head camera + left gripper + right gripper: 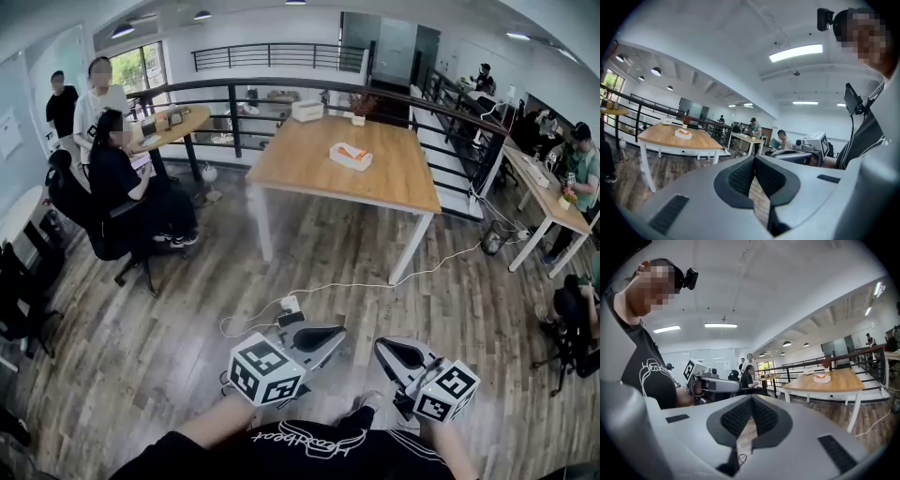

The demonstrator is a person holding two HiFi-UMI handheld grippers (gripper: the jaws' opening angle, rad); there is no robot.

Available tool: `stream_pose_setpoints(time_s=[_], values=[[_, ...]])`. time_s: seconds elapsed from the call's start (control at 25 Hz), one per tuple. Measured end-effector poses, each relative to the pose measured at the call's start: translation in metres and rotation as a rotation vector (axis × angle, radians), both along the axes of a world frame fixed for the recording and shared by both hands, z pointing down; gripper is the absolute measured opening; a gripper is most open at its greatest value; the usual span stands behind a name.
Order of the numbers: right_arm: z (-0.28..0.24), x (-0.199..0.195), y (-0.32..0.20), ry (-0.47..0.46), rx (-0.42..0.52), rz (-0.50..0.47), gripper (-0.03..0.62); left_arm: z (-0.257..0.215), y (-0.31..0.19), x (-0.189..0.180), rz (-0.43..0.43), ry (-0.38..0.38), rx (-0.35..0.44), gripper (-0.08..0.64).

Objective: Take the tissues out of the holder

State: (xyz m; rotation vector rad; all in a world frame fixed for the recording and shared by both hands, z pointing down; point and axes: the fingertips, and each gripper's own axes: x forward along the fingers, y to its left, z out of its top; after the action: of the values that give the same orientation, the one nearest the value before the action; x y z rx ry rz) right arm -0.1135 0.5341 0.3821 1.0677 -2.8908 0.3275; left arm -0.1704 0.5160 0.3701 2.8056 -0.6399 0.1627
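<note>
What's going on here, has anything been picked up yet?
Nothing yet. A person stands holding a gripper in each hand, low in front of the body. The left claw and the right claw are both shut and empty. The white rectangular tissue holder with the orange top sits on the light wooden table, well ahead of both claws. Walking up to the table looks like the likely first step.

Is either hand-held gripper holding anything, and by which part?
Nothing. The left hand-held gripper and the right hand-held gripper are both shut and empty; the tissue holder is untouched.
</note>
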Motion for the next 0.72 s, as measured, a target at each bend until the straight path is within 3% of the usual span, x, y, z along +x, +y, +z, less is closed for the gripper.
stream_pose_setpoints(time_s=[0.52, 0.72], values=[[-0.023, -0.011, 0.003, -0.073, 0.047, 0.001, 0.015, -0.02, 0.004, -0.012, 0.011, 0.009, 0.034, 0.011], [-0.019, 0.005, -0.01, -0.086, 0.045, 0.01, 0.017, -0.018, -0.009, 0.004, 0.022, -0.003, 0.039, 0.012]])
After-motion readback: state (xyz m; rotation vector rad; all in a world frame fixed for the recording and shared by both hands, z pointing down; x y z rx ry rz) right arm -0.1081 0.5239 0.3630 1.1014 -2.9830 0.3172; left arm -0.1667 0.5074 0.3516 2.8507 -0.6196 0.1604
